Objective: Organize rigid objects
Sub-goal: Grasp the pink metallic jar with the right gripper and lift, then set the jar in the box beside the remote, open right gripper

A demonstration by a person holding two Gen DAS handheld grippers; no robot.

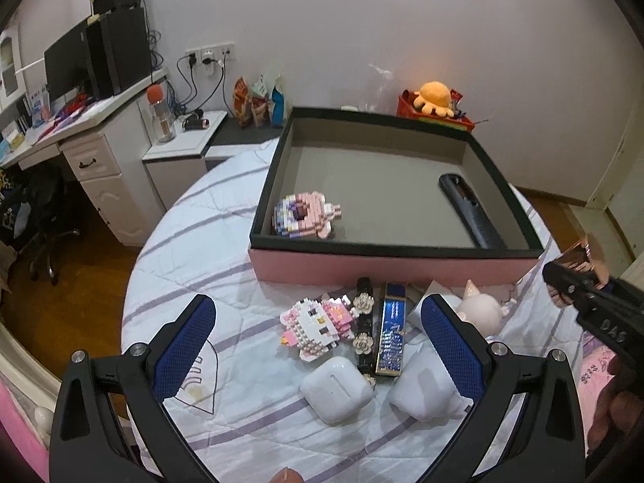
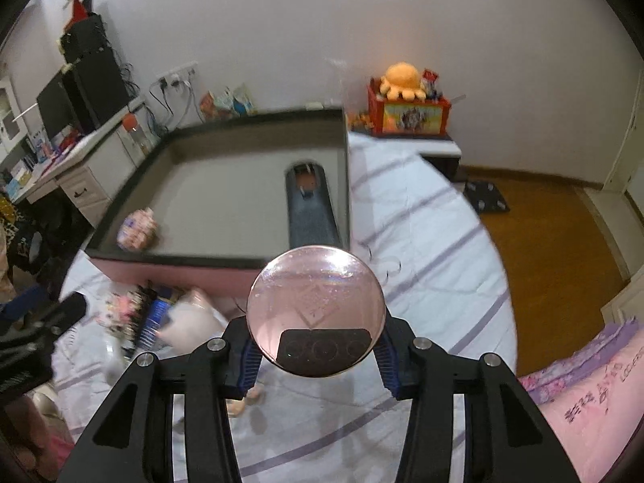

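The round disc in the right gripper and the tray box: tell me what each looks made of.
The round disc, clamped between the right gripper fingers, looks like a pink-tinted mirror or polished glass with a rose-gold rim: it shows glare and reflects the camera housing. The tray box looks like matte cardboard: flat pink outer wall, black rim, dull grey lining, crisp folded corners.

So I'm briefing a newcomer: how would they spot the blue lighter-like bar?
Find the pink box on the quilt. Just before its front wall lies a cluster; the blue bar sits between a black flowered strip and a pink figurine, the only glossy blue, gold-edged piece.
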